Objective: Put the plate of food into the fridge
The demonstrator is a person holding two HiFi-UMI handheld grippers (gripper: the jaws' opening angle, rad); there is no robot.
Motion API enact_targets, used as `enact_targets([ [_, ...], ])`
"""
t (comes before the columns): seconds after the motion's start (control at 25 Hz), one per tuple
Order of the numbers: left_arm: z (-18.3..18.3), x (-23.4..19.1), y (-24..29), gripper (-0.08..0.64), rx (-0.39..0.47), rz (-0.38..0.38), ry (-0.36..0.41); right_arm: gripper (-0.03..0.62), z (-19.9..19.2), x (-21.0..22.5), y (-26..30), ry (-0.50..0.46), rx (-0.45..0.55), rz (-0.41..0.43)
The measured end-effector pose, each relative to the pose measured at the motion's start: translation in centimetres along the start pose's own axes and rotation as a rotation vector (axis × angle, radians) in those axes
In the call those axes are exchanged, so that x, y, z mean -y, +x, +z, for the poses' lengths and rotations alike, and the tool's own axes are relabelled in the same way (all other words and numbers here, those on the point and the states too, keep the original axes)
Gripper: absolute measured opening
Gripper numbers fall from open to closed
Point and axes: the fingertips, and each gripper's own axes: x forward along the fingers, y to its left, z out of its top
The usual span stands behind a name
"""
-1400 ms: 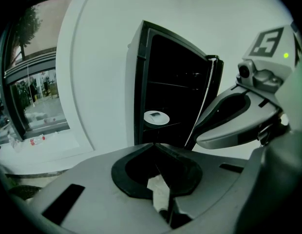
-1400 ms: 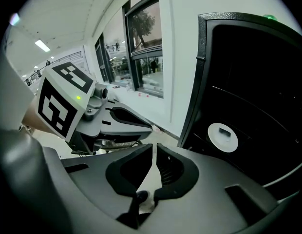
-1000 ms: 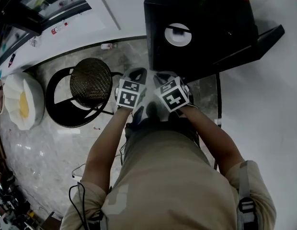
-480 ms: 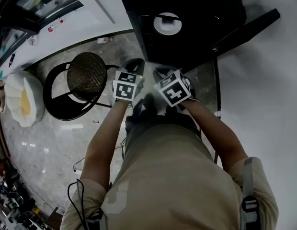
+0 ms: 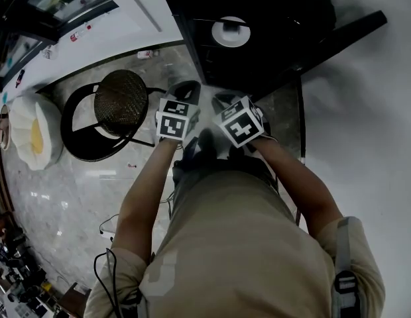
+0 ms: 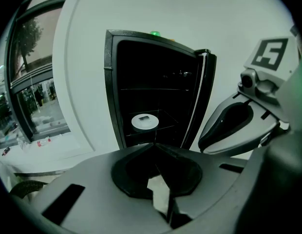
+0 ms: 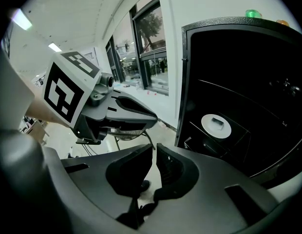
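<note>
A white plate (image 5: 231, 32) with a small dark piece of food on it rests on a glass shelf inside the open black fridge (image 5: 258, 52). The same plate (image 6: 144, 122) (image 7: 216, 125) shows in both gripper views, well ahead of the jaws. My left gripper (image 5: 185, 93) and right gripper (image 5: 225, 102) are held side by side close to my body, short of the fridge. The left gripper (image 6: 154, 144) is shut with nothing in it. The right gripper (image 7: 154, 147) is also shut and holds nothing.
The fridge door (image 5: 341, 40) stands open to the right, next to a white wall. A round stool (image 5: 121, 103) with a woven seat stands left of the grippers. A white and yellow cushion (image 5: 33, 134) lies farther left. A green cap (image 7: 252, 13) shows on top of the fridge.
Over the last second the fridge and plate have shifted up and left in the head view. Both grippers stay shut and together in front of my body.
</note>
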Motion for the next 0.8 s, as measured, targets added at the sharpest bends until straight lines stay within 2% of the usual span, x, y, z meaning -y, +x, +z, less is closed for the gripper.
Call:
enact_targets([
  [0.8,1.1,3.1,-0.9,0.014,0.023,0.023,0.007,0.040,-1.5,0.5,-2.4,-0.019,0.024,0.014],
])
